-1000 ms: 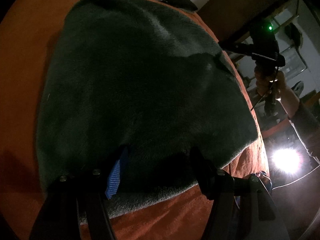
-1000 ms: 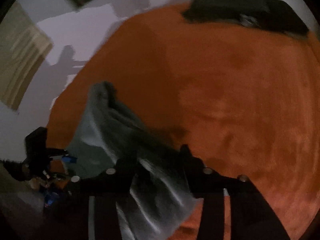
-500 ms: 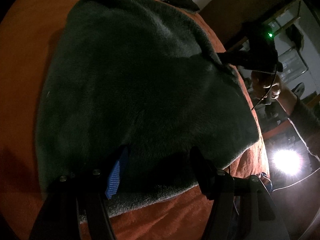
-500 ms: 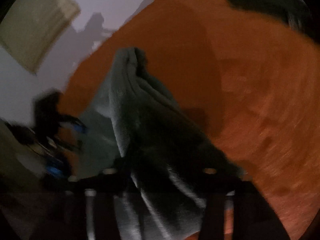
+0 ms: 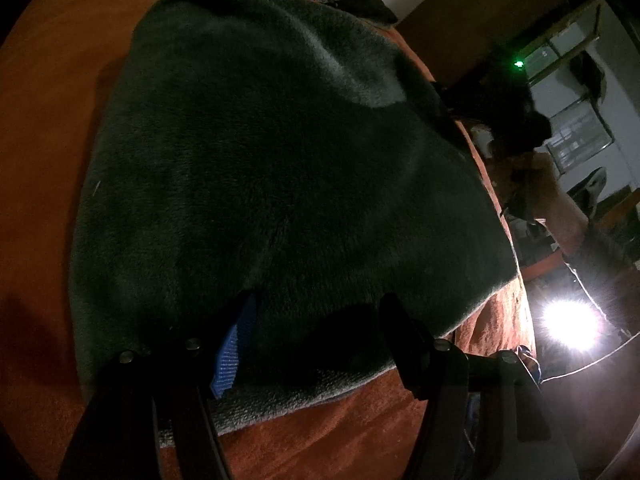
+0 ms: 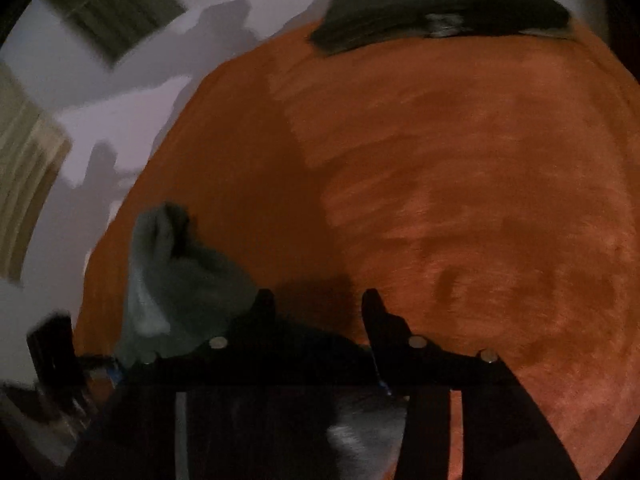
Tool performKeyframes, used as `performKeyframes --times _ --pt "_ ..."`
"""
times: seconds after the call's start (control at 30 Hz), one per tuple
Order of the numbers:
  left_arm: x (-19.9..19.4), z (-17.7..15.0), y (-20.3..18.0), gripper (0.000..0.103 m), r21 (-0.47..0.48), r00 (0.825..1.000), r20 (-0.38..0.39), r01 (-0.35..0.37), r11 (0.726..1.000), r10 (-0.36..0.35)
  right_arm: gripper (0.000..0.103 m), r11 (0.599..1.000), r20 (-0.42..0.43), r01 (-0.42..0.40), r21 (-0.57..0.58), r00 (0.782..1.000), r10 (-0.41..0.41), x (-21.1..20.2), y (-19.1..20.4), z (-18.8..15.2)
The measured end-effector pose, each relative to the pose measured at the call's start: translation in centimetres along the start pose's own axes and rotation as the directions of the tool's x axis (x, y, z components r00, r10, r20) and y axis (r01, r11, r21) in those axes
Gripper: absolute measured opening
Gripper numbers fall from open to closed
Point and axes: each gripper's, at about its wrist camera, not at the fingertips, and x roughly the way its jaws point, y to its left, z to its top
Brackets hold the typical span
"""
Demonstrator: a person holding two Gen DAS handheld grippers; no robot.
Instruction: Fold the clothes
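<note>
Centrally, a dark green fleece garment (image 5: 280, 168) lies spread over an orange blanket (image 5: 48, 92) and fills most of the left wrist view. Its near hem shows a paler ribbed inner face along the bottom edge. A blue ribbed strip (image 5: 236, 348) sits at the near hem, just beside the left finger of the left gripper (image 5: 316, 312).

Left gripper: both fingers stand apart over the near hem, with fleece lying between and beneath them. The pads are not seen pressing on the cloth; whether they touch it cannot be told in the dark.

Right gripper (image 6: 318, 300): the jaws are opening. The gap between the fingertips (image 6: 372, 300) shows only orange blanket and shadow. A bunched fold of the same garment (image 6: 180, 276) rises to the left of the left finger, touching or just beside it; the view is blurred, so contact cannot be confirmed. More grey-green cloth shows low in the frame behind the fingers.

In the left wrist view, the right gripper's body with a green indicator light (image 5: 519, 64) sits at the garment's far right edge, held by a hand (image 5: 532, 176).

A second dark folded item (image 6: 440, 8) lies at the far edge of the blanket, well apart from the garment. A bright lamp (image 5: 568, 324) glares at the right, beyond the blanket.
</note>
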Motion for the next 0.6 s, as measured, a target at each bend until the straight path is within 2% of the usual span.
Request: performKeyframes --times 0.07,0.13,0.2,0.23,0.33,0.37,0.4,0.43,0.5,0.53,0.6 --pt "0.1 0.0 -0.2 0.065 0.002 1.000 -0.002 -0.004 1.000 0.004 0.044 0.999 0.024 -0.009 0.032 1.000 0.008 -1.6 -0.3 0.3" --pt "0.1 0.1 -0.5 0.065 -0.003 1.000 -0.005 -0.011 1.000 0.011 0.044 0.998 0.042 -0.057 0.009 0.997 0.057 -2.6 1.3 0.1" --pt "-0.7 0.8 -1.3 0.065 0.002 1.000 -0.001 -0.026 1.000 0.026 0.044 0.992 0.035 -0.107 -0.066 0.993 0.110 -3.0 3.9 -0.6" --pt "-1.3 1.4 -1.9 0.065 0.014 0.999 0.007 -0.036 0.999 0.036 0.044 0.987 0.004 -0.124 -0.106 0.992 0.125 -2.6 5.0 -1.1" --pt "-4.2 4.1 -2.8 0.065 0.078 0.997 0.074 -0.033 0.996 0.027 0.042 0.985 -0.075 0.024 -0.169 0.996 -0.037 -0.1 5.7 -1.8" --pt "-4.2 5.3 -3.4 0.065 0.096 0.996 0.081 -0.033 0.995 0.025 0.031 0.979 -0.099 0.074 -0.192 0.991 -0.094 0.8 5.8 -2.0" --pt "-4.3 6.5 -4.0 0.066 0.114 0.996 0.087 -0.033 0.993 0.023 0.027 0.986 -0.087 0.089 -0.141 0.991 -0.102 0.9 4.7 -1.6" --pt "-4.4 8.0 -3.1 0.067 0.122 0.995 0.077 -0.069 0.990 0.060 0.025 0.992 -0.071 0.099 -0.082 0.992 -0.105 1.0 3.3 -1.3" --pt "-4.6 11.1 -1.0 0.067 0.138 0.989 0.054 -0.146 0.980 0.140 0.025 0.986 -0.026 0.165 -0.022 0.986 -0.166 1.1 1.5 -0.5" --pt "-4.5 12.3 0.0 0.067 0.142 0.988 0.056 -0.153 0.978 0.147 0.025 0.980 -0.005 0.198 0.009 0.980 -0.198 1.1 0.6 -0.1" --pt "-3.9 14.6 2.1 0.067 0.133 0.982 0.056 -0.186 0.974 0.180 0.025 0.974 -0.017 0.217 0.062 0.976 -0.216 1.2 -0.8 0.3"
